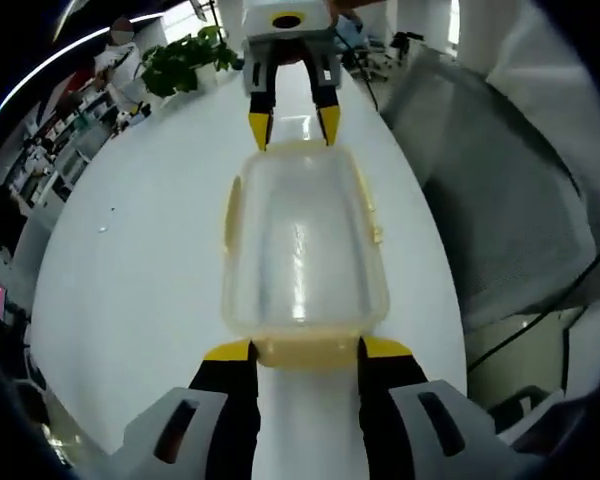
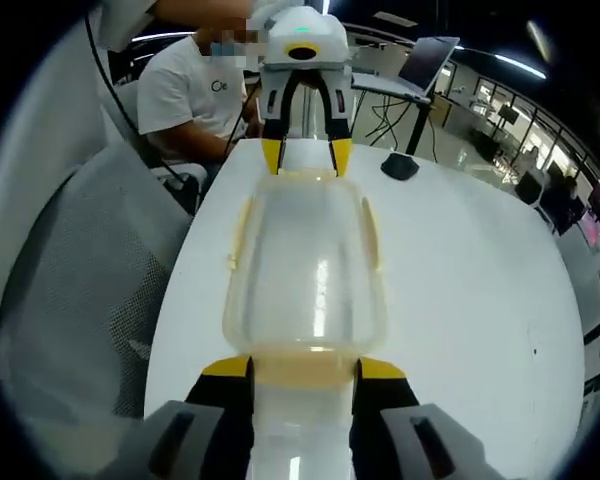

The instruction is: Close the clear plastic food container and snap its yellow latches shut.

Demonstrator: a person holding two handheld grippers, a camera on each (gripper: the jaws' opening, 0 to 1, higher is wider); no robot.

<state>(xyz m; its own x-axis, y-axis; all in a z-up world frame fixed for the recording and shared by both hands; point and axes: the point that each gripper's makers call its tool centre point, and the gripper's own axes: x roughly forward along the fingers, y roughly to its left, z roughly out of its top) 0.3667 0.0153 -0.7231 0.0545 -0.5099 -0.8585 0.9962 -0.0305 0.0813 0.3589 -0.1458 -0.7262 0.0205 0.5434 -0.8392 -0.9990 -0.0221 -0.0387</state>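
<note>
Lying lengthwise on the white counter (image 1: 130, 300), the clear plastic container (image 1: 302, 250) sits with its lid on, between the two grippers that face each other from its two short ends. In the left gripper view, the left gripper (image 1: 306, 349) stands at the near short end, its yellow-tipped jaws apart and flanking the pale yellow latch (image 1: 305, 350) there; whether the tips touch the latch cannot be told. At the far end, the right gripper (image 1: 293, 125) points back toward the camera, its jaws also apart, their yellow tips just at the container's far edge. Along the container's long sides, yellow side latches (image 1: 368, 205) show against the clear wall.

In the right gripper view the arrangement is mirrored: the right gripper (image 2: 304, 368) straddles the near end latch (image 2: 302, 366) with its jaws spread, and the left gripper (image 2: 306, 156) meets the far end of the container (image 2: 305, 270), jaws spread as well. Whether any latch is fully snapped down cannot be told.

Beyond the counter (image 2: 460, 290) in this view, a person in a white shirt (image 2: 190, 90) sits behind the far edge, a dark computer mouse (image 2: 400, 166) lies on the counter, and a grey mesh chair (image 2: 70, 280) stands at the side. In the left gripper view a green plant (image 1: 185, 58) stands past the counter's far end.
</note>
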